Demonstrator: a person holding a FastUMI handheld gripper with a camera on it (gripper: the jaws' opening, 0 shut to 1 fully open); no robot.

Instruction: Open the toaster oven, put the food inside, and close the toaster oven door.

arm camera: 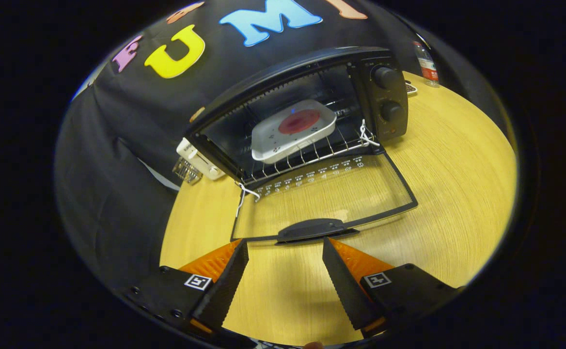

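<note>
Looking at the big stuff first: the wooden tabletop (457, 160) carries the toaster oven (307, 106), which sits well beyond your gripper (285, 257) with its door (326, 194) dropped flat toward you. The white dish (292, 130) with the reddish food (299, 121) is already in on the wire rack (312, 152), so I'd say you're at the last step — closing up. Your jaws are spread wide and hold nothing, hovering over bare wood. The door handle (314, 229) lies just ahead of the fingertips, roughly centred on the gap between them. Next move, as I read it: get under or onto that handle and swing the door up on its hinge — follow the arc rather than shoving straight in, or the whole oven might slide back.
</note>
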